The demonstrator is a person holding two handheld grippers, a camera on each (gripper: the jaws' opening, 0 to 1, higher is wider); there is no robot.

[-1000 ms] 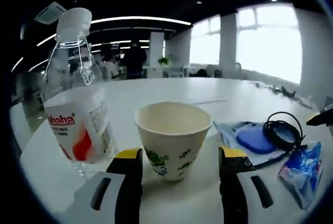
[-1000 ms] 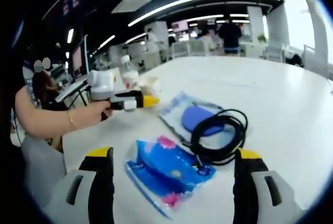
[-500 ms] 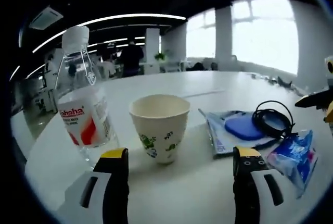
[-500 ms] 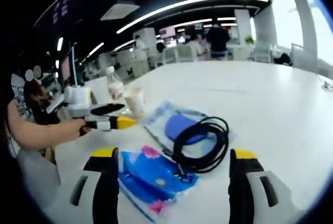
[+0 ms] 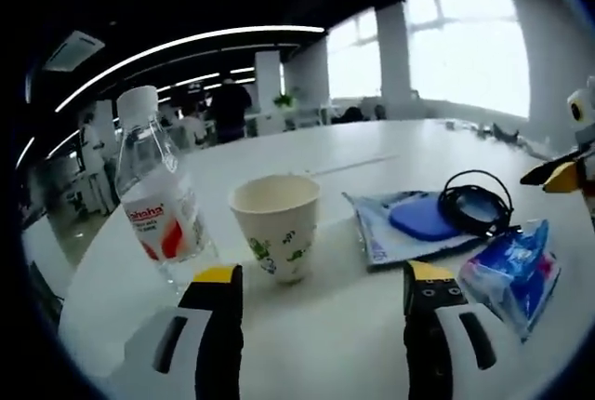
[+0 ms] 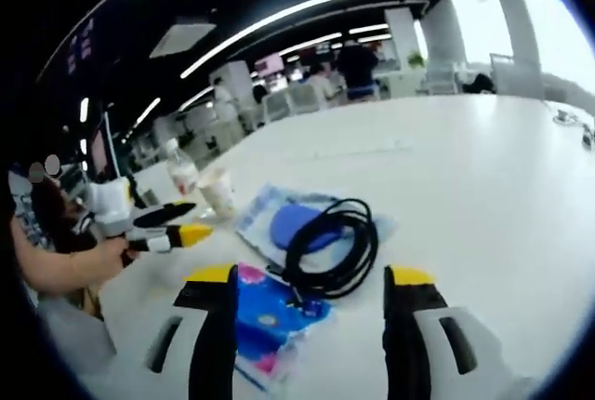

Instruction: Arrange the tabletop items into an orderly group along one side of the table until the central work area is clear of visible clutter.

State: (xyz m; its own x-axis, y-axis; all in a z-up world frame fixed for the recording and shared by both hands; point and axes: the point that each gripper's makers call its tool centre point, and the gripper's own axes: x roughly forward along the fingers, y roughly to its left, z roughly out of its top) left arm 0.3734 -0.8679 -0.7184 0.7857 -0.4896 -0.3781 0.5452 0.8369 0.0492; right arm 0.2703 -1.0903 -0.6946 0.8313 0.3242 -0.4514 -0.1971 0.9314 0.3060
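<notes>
Landmark: paper cup [image 5: 275,237], upright near the white table's [image 5: 372,153] edge in the left gripper view, cream with green leaf print, open mouth up, nothing visible inside.

Just beside the cup on its left: clear plastic water bottle [image 5: 160,205], upright, white cap, red-and-white label, close to the cup but apart from it. To the cup's right: flat clear packet [image 5: 386,233] lying on the table with a blue oval pad [image 5: 423,217] on or inside it, hard to tell which. Coiled black cable [image 5: 476,203] resting over the pad's far end. Nearer than the packet and further right from the cup: blue crinkled wrapper pack [image 5: 509,273], pink print visible in the right gripper view.

Left gripper [image 5: 323,279] just short of the cup, jaws spread wide, yellow-tipped, nothing between them, cup standing ahead of the gap and slightly toward the left jaw. Right gripper [image 6: 310,279] likewise spread and holding nothing, wrapper pack [image 6: 270,312] against the inner side of its left jaw, cable [image 6: 330,244] just ahead of the gap.

Well beyond the cup: office space, ceiling strip lights, bright windows, people standing far back.
</notes>
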